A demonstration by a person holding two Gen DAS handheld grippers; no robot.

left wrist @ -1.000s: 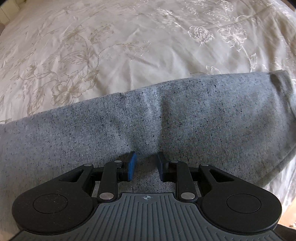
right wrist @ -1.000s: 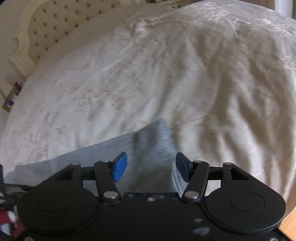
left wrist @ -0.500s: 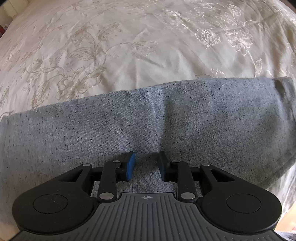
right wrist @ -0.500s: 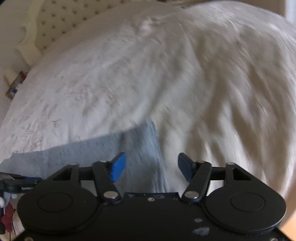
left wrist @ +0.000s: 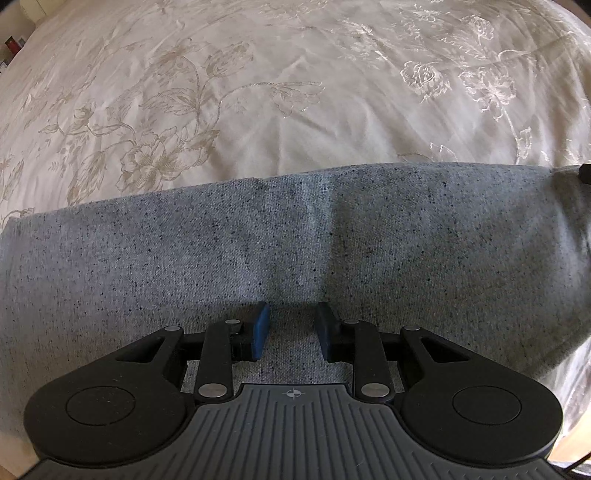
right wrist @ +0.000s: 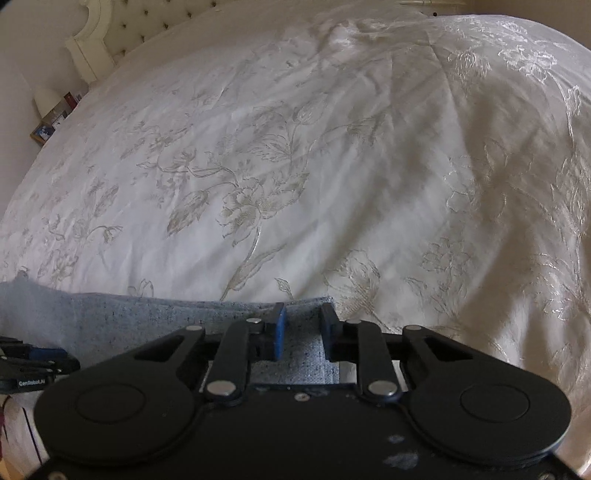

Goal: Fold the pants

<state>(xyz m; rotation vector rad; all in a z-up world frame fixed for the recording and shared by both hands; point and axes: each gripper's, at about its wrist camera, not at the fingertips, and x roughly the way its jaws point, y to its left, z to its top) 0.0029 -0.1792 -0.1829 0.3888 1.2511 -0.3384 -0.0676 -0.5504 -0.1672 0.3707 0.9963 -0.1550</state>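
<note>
Two views look down along handheld tongs over a bed covered by a cream bedspread (left wrist: 258, 92) embroidered with pale flowers. In the left wrist view, grey speckled pants (left wrist: 295, 240) lie flat across the near part of the bed as a wide band running from the left edge to the right edge, with the bedspread showing beyond their far edge. The left gripper (left wrist: 291, 332) points steeply down over the middle of that band; its blue pads stand a narrow gap apart with grey fabric between them, and whether they pinch a fold cannot be told. At the far right edge a small dark piece of the other tool just shows. In the right wrist view, a tufted cream headboard (right wrist: 122, 33) and a small cluttered bedside table (right wrist: 51, 114) sit at the upper left. The right gripper (right wrist: 301, 332) is at the right end of the pants (right wrist: 129, 314), near their corner; its jaws are closing with fabric between them.
</note>
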